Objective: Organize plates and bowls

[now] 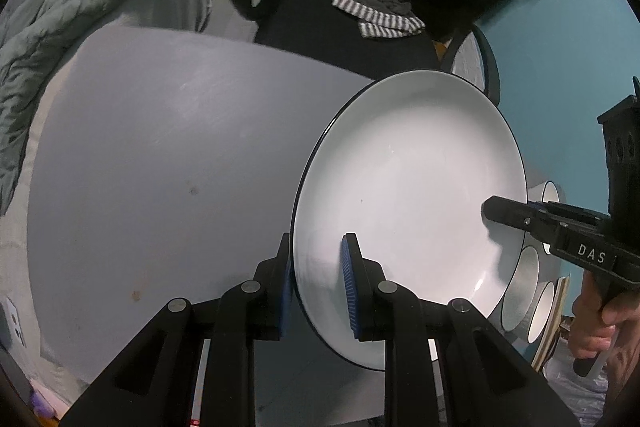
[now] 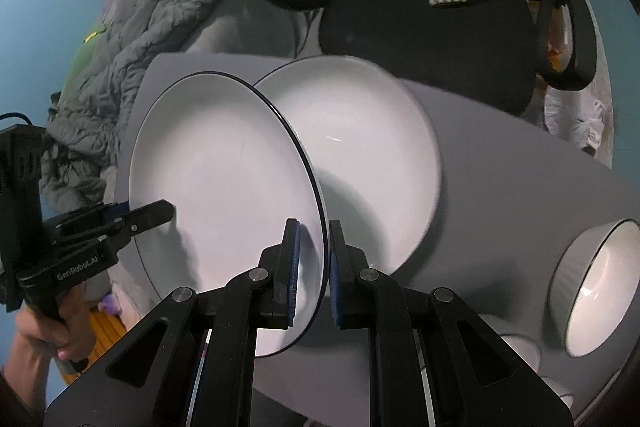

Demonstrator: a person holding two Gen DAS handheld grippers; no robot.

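Both grippers pinch one white plate (image 1: 408, 195) by opposite edges and hold it tilted above the grey table (image 1: 160, 155). In the left wrist view the left gripper (image 1: 318, 291) has its blue pads clamped on the plate's dark-lined rim at about 7 o'clock of the plate, one pad on the upper face and one beneath. The right gripper (image 1: 490, 207) reaches in from 3 o'clock, its finger lying on the plate's face near the far rim, and the hand (image 1: 596, 323) holding it shows at 4 o'clock. Past the plate's lower right edge, at 4 o'clock, sit bowls (image 1: 532, 291) with dark rims, partly hidden. In the right wrist view the right gripper (image 2: 312, 271) grips the plate (image 2: 216, 187) at its near edge, the rim passing between the two pads. The left gripper (image 2: 166, 207) comes in from 9 o'clock with its upper finger on the plate's face, and the hand (image 2: 52, 327) holding it is at 8 o'clock. Behind the held plate, toward 1 o'clock, a second white plate (image 2: 372, 155) appears to rest on the table (image 2: 520, 195). A bowl (image 2: 596, 287) stands at 4 o'clock. A black chair (image 2: 432, 19) is at 12 o'clock beyond the table, and a grey quilt (image 2: 132, 39) lies at 10 o'clock.
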